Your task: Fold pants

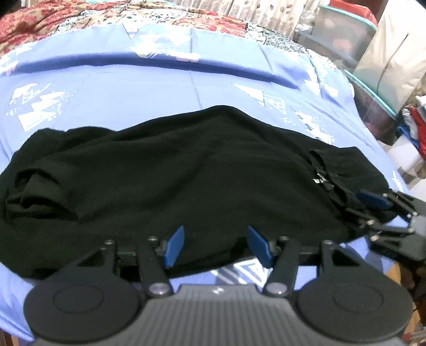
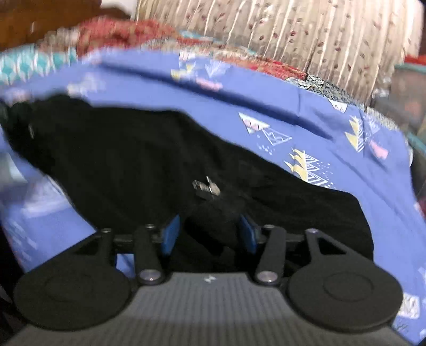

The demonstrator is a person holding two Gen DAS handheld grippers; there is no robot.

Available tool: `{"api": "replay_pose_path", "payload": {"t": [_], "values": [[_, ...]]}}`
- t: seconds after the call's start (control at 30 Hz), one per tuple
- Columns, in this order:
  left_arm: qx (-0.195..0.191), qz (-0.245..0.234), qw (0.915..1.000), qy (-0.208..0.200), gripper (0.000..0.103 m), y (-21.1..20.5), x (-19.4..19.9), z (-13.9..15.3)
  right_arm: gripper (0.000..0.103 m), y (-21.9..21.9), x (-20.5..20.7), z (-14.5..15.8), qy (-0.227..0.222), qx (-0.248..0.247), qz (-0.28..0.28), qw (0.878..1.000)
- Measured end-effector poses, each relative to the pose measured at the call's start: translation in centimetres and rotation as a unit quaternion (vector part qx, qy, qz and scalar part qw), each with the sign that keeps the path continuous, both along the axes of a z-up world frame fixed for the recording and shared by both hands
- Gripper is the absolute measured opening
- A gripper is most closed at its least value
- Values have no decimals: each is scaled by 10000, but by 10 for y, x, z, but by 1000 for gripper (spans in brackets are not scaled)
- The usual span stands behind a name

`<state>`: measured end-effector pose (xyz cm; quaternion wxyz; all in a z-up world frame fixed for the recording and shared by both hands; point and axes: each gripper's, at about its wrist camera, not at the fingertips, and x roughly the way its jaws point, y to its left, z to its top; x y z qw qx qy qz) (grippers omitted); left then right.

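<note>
Matt black cloth pants [image 1: 186,165]

Bedroom clutter around my work surface

I see a blue bedsheet [image 1: 159,87] with white triangle prints, a red patchwork quilt [image 1: 53,24] behind it, a leaf-patterned curtain [image 2: 306,34], and clear plastic storage bins [image 1: 343,34] stacked at right.

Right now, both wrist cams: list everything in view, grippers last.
pants: 1, black, partly folded on the sheet, small metal clasp near the right end
sheet: 1, blue with triangle prints, under the pants
quilt: 1, red patterned, behind the sheet
curtain: 1, beige with leaf print, back
bins: clear with teal lids, count unclear, far right
left gripper: black with blue pads, open at the pants' near edge
right gripper: same, open, cloth between the fingers, blurred
</note>
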<state>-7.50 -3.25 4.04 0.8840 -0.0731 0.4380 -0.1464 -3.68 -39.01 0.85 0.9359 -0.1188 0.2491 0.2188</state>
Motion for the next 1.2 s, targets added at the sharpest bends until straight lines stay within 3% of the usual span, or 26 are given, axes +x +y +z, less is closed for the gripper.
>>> {"api": "replay_pose_path", "payload": {"t": [0.2,0.27,0.37,0.47,0.5,0.67,0.83,1.2], "values": [[-97,-129,9999,-8,55,3,-1,-5,51,-20,-1,28,36,1100,-288,9935],[-115,-152,9998,-36,55,4,-2,-5,38,-25,11,27,148,1448,-489,9881],[-168,-136,9997,-78,55,8,-4,-4,35,-25,36,9,570,1712,-913,9793],[-266,-93,9995,-118,55,17,-8,-3,34,-26,58,-31,1232,1840,-1333,9660],[-289,-80,9995,-131,55,20,-9,-3,34,-29,53,-37,1036,2115,-1370,9622],[-394,22,9991,-131,55,33,-15,-7,34,-33,44,-42,1057,2746,-1596,9423],[-529,215,9983,125,54,45,-9,-24,34,-36,42,-40,1124,2995,-1746,9312],[-404,147,9991,47,54,40,-12,-31,34,-36,38,-43,992,3011,-1892,9294]]}}
